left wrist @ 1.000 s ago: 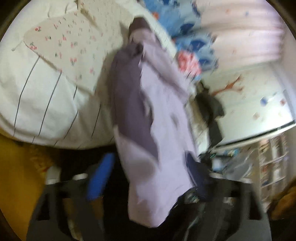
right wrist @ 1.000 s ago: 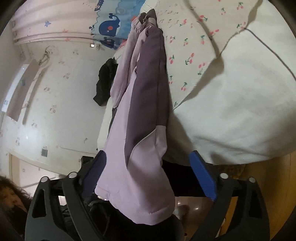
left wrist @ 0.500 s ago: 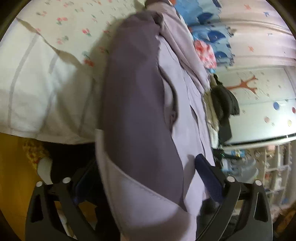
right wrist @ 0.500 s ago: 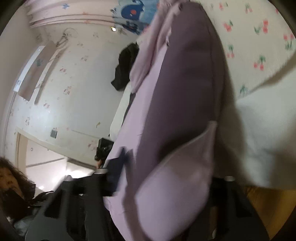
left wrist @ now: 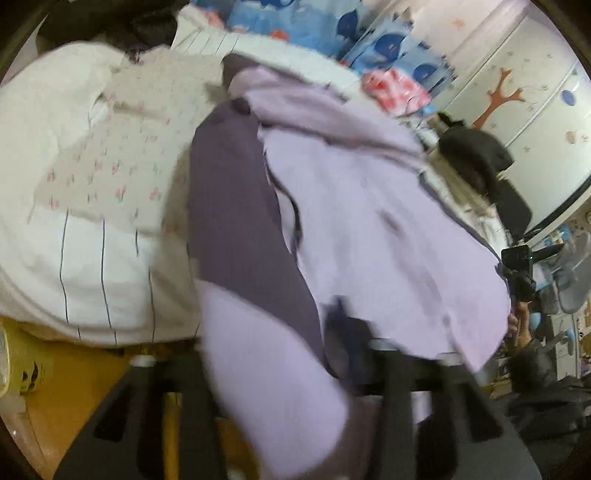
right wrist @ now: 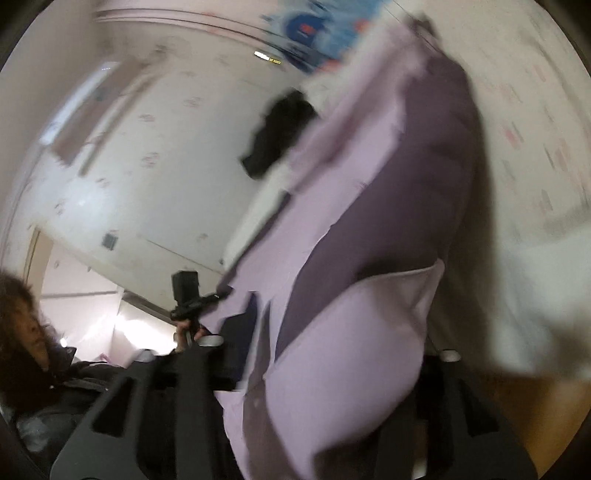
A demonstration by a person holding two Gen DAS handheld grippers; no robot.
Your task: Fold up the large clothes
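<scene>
Nearby, black garment (left wrist: 476,155) beside lilac jacket (left wrist: 369,221).

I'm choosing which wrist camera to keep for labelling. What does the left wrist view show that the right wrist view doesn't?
Only the left wrist view shows the striped white bedding, the orange tree decoration on the wall and the shelves of clutter at the far right.

Only the right wrist view shows a person's hair at the left edge and the pale strip high on the wall.

Both show the two-tone purple jacket draped across the jaws, the flower-print cover, the blue whale-print fabric, the dark garment and the other hand's gripper; both views are blurred.
</scene>
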